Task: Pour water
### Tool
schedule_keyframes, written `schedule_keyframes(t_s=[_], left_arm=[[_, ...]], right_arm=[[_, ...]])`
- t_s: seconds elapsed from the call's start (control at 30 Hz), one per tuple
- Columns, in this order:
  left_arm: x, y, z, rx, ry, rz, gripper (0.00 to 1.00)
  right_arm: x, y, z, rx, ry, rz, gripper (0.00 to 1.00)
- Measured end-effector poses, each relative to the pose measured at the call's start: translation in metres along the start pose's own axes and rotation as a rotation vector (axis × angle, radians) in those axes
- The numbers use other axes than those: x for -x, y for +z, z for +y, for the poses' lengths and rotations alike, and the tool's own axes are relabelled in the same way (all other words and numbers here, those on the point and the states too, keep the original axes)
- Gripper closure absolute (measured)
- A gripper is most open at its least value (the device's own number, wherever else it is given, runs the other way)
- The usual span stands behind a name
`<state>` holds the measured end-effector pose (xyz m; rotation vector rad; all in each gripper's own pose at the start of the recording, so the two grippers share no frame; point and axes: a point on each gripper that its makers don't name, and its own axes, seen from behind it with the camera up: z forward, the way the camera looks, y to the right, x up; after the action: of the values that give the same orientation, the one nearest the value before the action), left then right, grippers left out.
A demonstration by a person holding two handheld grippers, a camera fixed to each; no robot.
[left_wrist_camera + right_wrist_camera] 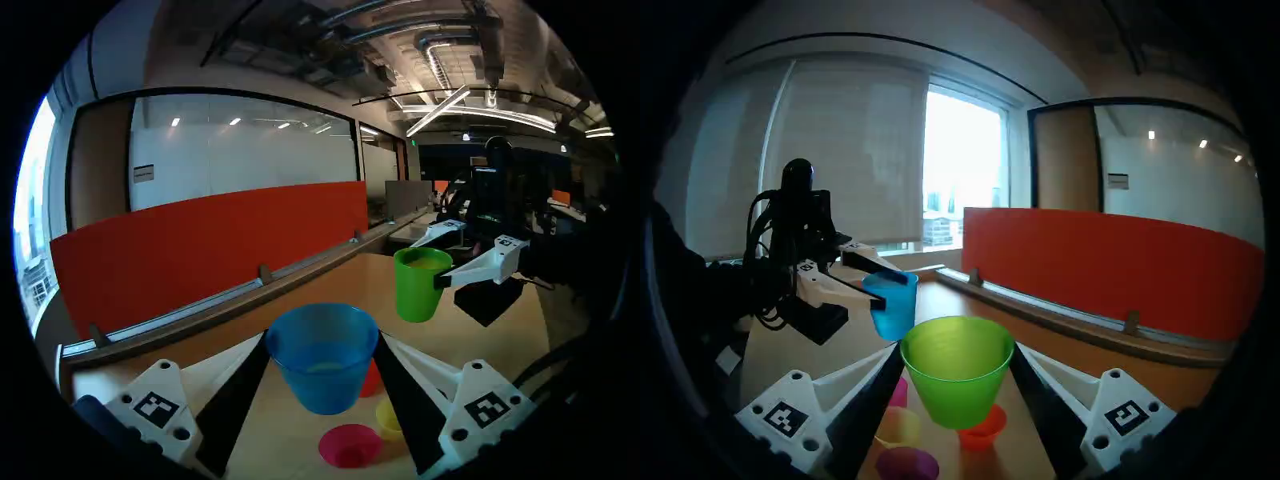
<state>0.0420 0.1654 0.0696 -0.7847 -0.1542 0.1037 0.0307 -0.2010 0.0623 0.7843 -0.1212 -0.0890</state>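
blue cup (322,364) clamped between left fingers (240,392), green cup (958,376) clamped between right fingers (876,400), wooden desk (344,282), orange partition (200,240)

No legible text; wall notice (143,173) too small.

The left gripper (322,352) and right gripper (958,360) had white fingers (216,368), black inner pads (240,394) and square black-and-white markers (155,408) ringed by screws (182,433). Black cables (768,228) hung behind the markers.
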Motion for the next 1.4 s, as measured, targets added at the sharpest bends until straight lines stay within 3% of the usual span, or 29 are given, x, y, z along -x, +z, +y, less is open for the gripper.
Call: schedule_keyframes(t_s=[0.43,1.03,1.4], left_arm=[[-0.014,-0.010,-0.002,-0.019,0.000,0.077,0.12],[-0.023,-0.023,-0.010,-0.053,0.071,0.089,0.12],[-0.035,-0.029,-0.012,-0.071,0.152,0.107,0.12]], right_arm=[[-0.001,0.007,-0.008,-0.018,-0.003,0.001,0.06],[-0.003,0.011,-0.020,-0.054,-0.005,0.010,0.08],[0.006,0.020,-0.039,-0.096,-0.028,0.003,0.08]])
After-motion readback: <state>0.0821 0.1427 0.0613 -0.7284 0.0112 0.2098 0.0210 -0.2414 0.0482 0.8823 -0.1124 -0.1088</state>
